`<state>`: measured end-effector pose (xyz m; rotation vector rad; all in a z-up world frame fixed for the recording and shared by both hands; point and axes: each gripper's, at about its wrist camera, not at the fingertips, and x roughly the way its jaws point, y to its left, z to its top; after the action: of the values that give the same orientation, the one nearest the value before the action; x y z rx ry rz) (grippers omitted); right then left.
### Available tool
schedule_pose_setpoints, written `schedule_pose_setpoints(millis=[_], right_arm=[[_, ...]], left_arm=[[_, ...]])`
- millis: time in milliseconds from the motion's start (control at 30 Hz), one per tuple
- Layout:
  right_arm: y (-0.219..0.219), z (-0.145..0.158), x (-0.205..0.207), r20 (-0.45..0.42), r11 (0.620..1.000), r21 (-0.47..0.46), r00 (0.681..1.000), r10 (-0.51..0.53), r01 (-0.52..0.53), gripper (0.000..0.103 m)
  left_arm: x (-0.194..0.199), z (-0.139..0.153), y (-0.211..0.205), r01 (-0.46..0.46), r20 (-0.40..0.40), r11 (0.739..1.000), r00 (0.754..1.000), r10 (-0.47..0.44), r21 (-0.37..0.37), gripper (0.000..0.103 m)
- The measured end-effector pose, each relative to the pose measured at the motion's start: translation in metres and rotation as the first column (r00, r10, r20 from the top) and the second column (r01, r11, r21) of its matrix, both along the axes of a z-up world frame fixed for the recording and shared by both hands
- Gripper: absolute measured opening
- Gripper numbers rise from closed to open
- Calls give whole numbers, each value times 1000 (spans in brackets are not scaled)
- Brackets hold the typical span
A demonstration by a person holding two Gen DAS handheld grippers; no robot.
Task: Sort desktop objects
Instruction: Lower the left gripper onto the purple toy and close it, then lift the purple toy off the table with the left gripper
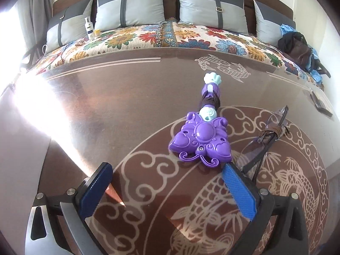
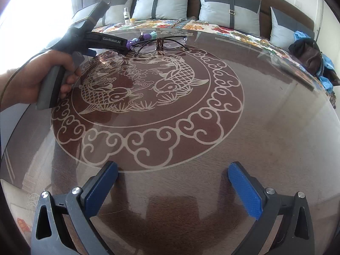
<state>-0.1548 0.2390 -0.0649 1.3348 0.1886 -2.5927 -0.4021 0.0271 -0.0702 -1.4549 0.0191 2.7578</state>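
While both tools are held spread apart with nothing between their blue pads, the things to be sorted lie on the glass-topped bench (image 2: 255,127), which is etched with a ring of clouds and two carp.

From the left wrist view, the left tool (image 1: 167,171) is seen low over the bench, its jaws released. A purple butterfly-shaped toy wand (image 1: 200,136) lies just beyond the tips, nearer the right pad; its handle points to the far side, is wrapped with a brown band and ends in a pale paw-shaped cap. To the right of the wand, a pair of glasses (image 1: 269,131) rests on the bench, with a brown band looped around its frame.

From the right wrist view, the right tool (image 2: 173,170) is seen released over the near part of the bench, well apart from the objects. At the far left a hand (image 2: 31,80) is seen gripping the left tool's handle, and the glasses (image 2: 161,41) and the wand (image 2: 144,37) appear just beyond it.

A bed (image 1: 127,36) with a flowered cover and grey cushions stands behind the bench.
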Motion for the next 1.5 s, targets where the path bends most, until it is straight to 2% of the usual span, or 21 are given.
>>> schedule_pose_setpoints(millis=[200, 300, 367, 567, 600, 633, 667, 733, 900, 1300, 1400, 1500], right_arm=[[-1, 0, -1, 1, 1000, -1, 1000, 4, -4, 103], [-1, 1, 0, 0, 1000, -1, 1000, 4, -4, 103], [-1, 1, 0, 0, 1000, -1, 1000, 4, -4, 103], [-2, 1, 0, 0, 1000, -1, 1000, 4, -4, 103], [-2, 1, 0, 0, 1000, -1, 1000, 4, -4, 103], [-2, 1, 1, 0, 1000, -1, 1000, 4, -4, 103], [-2, 1, 0, 0, 1000, -1, 1000, 4, -4, 103], [-2, 1, 0, 0, 1000, -1, 1000, 4, -4, 103], [-2, 1, 0, 0, 1000, -1, 1000, 4, -4, 103], [-2, 1, 0, 0, 1000, -1, 1000, 4, -4, 103], [-2, 1, 0, 0, 1000, -1, 1000, 4, -4, 103], [-2, 1, 0, 0, 1000, -1, 1000, 4, -4, 103]], left_arm=[[-26, 3, 14, 40, 29, 999, 999, -40, 4, 103], [-33, 3, 22, 73, 7, 997, 997, -73, 28, 103], [-42, 2, 31, 91, 4, 996, 996, -91, -1, 103], [-73, 3, 41, 76, 5, 997, 997, -76, -2, 103], [-73, 4, 42, 80, -10, 997, 997, -80, -2, 92], [-71, 8, 43, 86, -35, 996, 996, -86, -5, 62], [-70, 11, 44, 87, -46, 996, 995, -87, -7, 47], [-65, 12, 44, 83, -36, 996, 996, -83, -14, 43], [-21, 12, 32, 17, -57, 1000, 998, -17, -8, 43], [178, 11, -40, -50, -67, 999, 997, 49, -7, 44], [207, 11, -52, -61, -67, 998, 996, 61, -9, 44], [214, 10, -56, -67, -67, 998, 996, 66, -13, 44]])
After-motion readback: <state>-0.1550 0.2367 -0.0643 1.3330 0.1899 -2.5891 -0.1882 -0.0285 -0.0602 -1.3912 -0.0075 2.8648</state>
